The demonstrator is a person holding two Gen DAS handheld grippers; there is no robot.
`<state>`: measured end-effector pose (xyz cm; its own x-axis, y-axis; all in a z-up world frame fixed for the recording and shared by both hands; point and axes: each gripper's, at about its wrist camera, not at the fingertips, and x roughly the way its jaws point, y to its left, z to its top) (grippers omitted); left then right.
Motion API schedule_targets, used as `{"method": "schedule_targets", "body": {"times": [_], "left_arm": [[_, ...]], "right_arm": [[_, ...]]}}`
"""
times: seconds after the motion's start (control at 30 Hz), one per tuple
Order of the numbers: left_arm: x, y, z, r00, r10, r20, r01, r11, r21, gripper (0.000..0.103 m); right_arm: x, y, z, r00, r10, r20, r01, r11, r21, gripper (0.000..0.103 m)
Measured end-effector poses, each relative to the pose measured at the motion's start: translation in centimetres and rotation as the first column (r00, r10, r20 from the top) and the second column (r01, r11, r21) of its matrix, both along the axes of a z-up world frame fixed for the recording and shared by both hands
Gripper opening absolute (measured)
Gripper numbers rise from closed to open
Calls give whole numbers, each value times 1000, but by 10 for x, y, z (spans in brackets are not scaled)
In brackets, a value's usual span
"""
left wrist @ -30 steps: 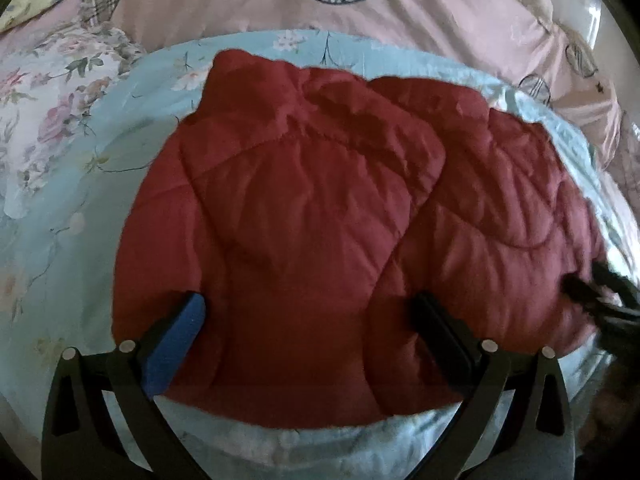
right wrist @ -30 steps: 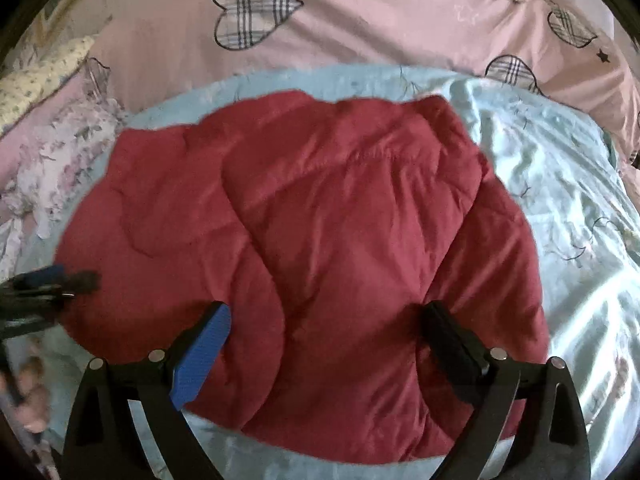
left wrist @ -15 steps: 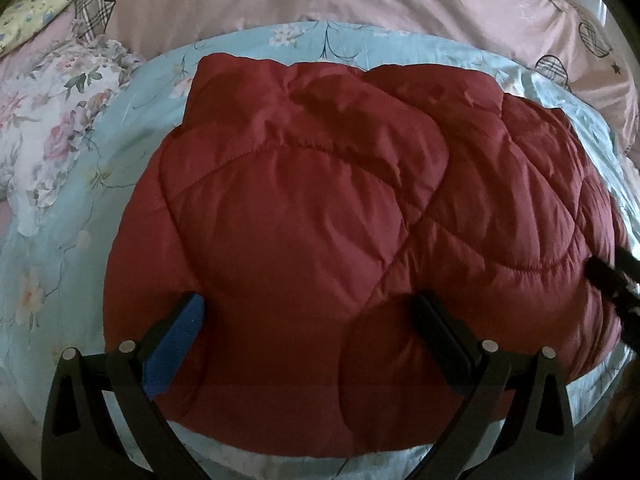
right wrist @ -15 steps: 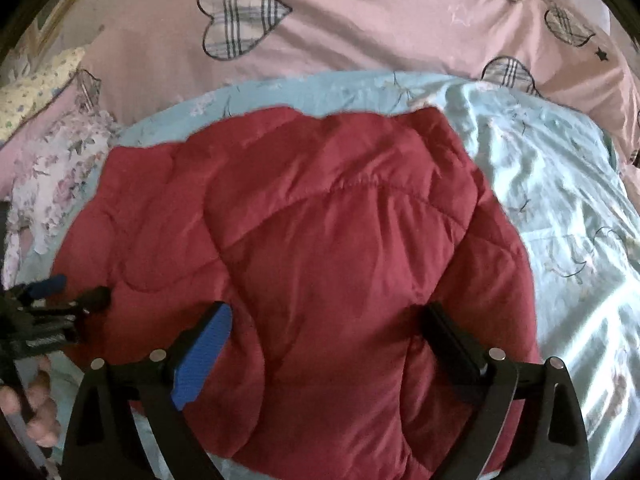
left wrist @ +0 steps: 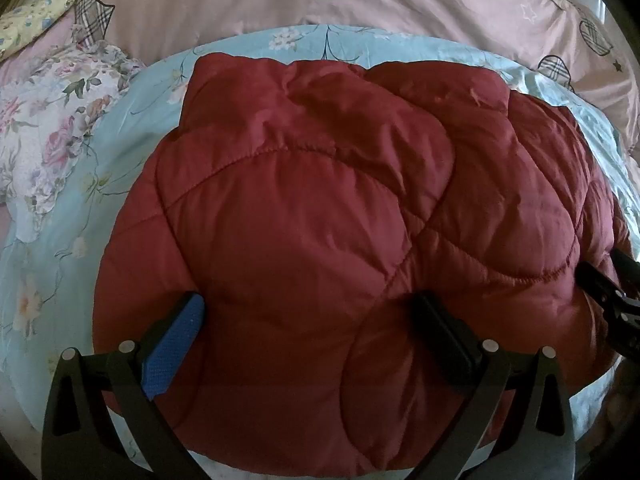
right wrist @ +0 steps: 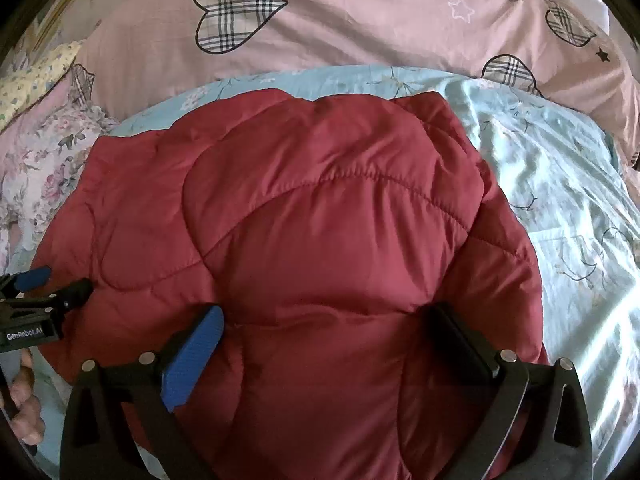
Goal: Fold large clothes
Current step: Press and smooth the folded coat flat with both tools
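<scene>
While the jacket [left wrist: 320,216] lies flat on the blue sheet [left wrist: 72,240], both grippers hang over its near edge, each with jaws spread wide and nothing between them.

Jacket: red, quilted, folded into a compact block, one panel lapped over the other along a diagonal seam. Long axis roughly left-right in the left wrist view; which end is the collar I cannot tell.

Left gripper [left wrist: 312,332]: over the near-left part; fingers look close above the fabric, contact unclear. Right gripper [right wrist: 324,336]: same stance over the near-right part. Each shows at the other's frame edge, the right gripper [left wrist: 612,296] by the jacket's right edge and the left gripper [right wrist: 44,300] by its left edge. Hand [right wrist: 24,400] is partly visible below the left gripper.

Edges: far edge stops short of the pink duvet [right wrist: 360,24], with a strip of sheet between. Right of the jacket, a wide stretch of bare sheet [right wrist: 568,208]. Left side is tighter: the floral pillow [left wrist: 44,132] sits near that edge. Near hem lies close to the sheet's near edge.
</scene>
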<state>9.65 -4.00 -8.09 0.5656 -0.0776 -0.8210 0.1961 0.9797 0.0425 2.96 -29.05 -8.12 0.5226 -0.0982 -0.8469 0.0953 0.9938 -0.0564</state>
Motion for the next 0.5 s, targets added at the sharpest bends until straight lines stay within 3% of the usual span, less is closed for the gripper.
{"method": "schedule_targets", "body": {"times": [0.17,0.5], "left_arm": [[3,-1,-1,1000,-4,-2,4,1000,3,103],[10,3,15,1000,-13,19,13,1000,-22,103]], "right_arm": [[5,0,12,1000,-8,-11,8,1000,9,102],[20,-5,0,998,-11,-57,12,1000,8,103]]}}
